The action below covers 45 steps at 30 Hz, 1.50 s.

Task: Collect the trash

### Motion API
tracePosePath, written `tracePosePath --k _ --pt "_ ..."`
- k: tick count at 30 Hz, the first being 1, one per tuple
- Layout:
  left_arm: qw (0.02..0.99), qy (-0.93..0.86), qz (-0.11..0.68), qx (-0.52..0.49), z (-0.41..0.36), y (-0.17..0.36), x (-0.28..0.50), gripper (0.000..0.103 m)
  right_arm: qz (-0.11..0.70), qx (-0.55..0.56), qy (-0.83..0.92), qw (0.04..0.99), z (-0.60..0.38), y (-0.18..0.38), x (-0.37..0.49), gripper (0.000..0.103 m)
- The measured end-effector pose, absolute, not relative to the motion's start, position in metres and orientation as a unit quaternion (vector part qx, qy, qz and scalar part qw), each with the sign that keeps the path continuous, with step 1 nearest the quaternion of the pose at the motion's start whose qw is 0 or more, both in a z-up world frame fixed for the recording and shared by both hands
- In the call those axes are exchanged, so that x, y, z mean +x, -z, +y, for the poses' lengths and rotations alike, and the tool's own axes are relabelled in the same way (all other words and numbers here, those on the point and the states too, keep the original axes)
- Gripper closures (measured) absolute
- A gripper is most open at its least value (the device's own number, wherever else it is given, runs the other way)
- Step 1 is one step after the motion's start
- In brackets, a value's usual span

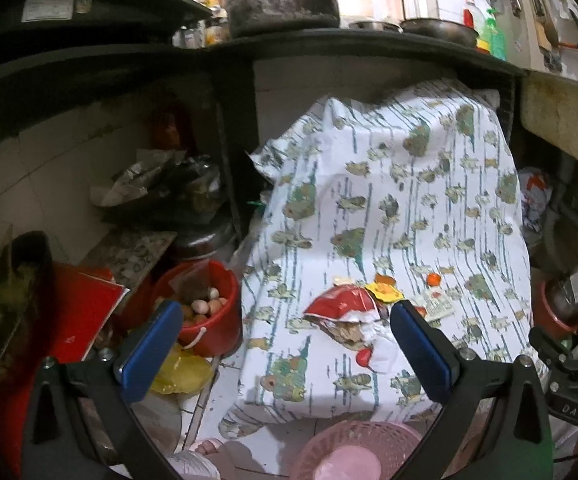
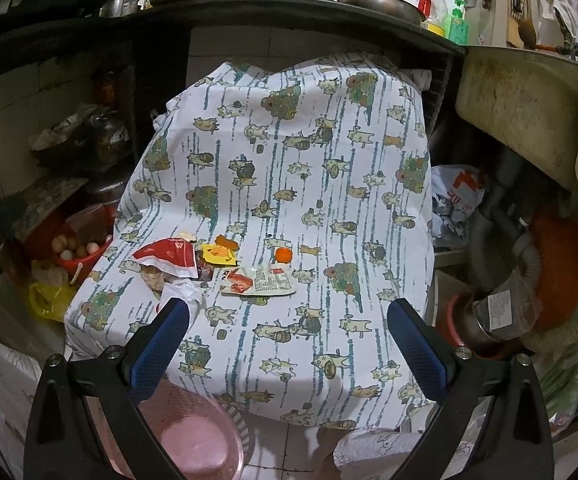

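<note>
- Red-and-white crumpled wrapper (image 1: 349, 308) lies on the patterned cloth (image 1: 389, 184) near its front edge, yellow scrap (image 1: 385, 292) just beside it; the left gripper (image 1: 285, 344) hovers over it, jaws wide apart, empty.
- Right wrist view: same wrapper (image 2: 169, 258) at the cloth's (image 2: 289, 140) front left, a flat printed sachet (image 2: 261, 282) and small orange cap (image 2: 283, 255) nearby; right gripper (image 2: 289, 344) spread apart, empty, pink basket (image 2: 193, 436) below.

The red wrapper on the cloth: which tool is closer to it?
Left. The left tool hangs wide open right over the red wrapper. The right tool sits further off to its right.
</note>
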State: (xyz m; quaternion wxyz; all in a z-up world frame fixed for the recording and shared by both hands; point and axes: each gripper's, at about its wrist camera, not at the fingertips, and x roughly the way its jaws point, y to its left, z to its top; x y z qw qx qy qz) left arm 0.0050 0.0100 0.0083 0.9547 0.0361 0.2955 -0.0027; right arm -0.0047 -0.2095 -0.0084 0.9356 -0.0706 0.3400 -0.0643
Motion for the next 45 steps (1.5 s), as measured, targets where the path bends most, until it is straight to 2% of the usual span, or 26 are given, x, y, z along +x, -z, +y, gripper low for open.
tracePosePath --k 34,45 --pt "0.954 -0.001 0.295 0.044 0.0122 -0.0061 0.0057 0.0 0.341 -0.08 0.092 0.932 -0.205 0.0096 -0.0051 0.003" --pt "0.948 0.008 0.317 0.014 0.0174 -0.0036 0.0083 0.0 0.339 -0.071 0.074 0.935 -0.2077 0.0076 -0.0069 0.003"
